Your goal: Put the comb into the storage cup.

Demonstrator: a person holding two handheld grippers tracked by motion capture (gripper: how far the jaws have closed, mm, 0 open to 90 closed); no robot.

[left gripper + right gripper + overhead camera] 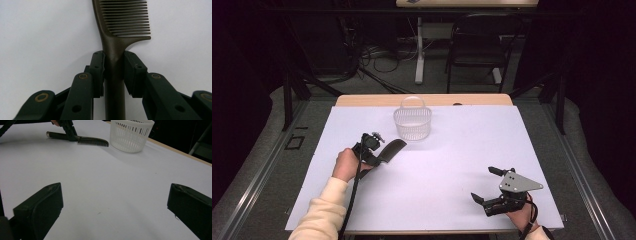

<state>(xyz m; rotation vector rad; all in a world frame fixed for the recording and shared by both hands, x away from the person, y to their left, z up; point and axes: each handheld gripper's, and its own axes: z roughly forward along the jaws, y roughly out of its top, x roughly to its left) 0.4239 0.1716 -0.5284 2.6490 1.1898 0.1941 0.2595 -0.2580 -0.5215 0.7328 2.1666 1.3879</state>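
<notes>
left gripper (381, 156): jaws clamped on the dark comb (117, 37) at its neck, teeth end aimed toward 1 o'clock, probably for the basket | white basket (412, 123): at 12 o'clock on the worktop (452, 165), apart from comb | right gripper (486, 185): jaws spread, empty, idle at 5 o'clock

White sheet (452, 165) spread over wooden table (362, 100), wood edge bare along far side. White slotted basket (412, 123) upright on sheet near far edge, handle raised. Beyond table: black folding chair (477, 47), white table leg (419, 50), cables on floor (377, 57).
</notes>
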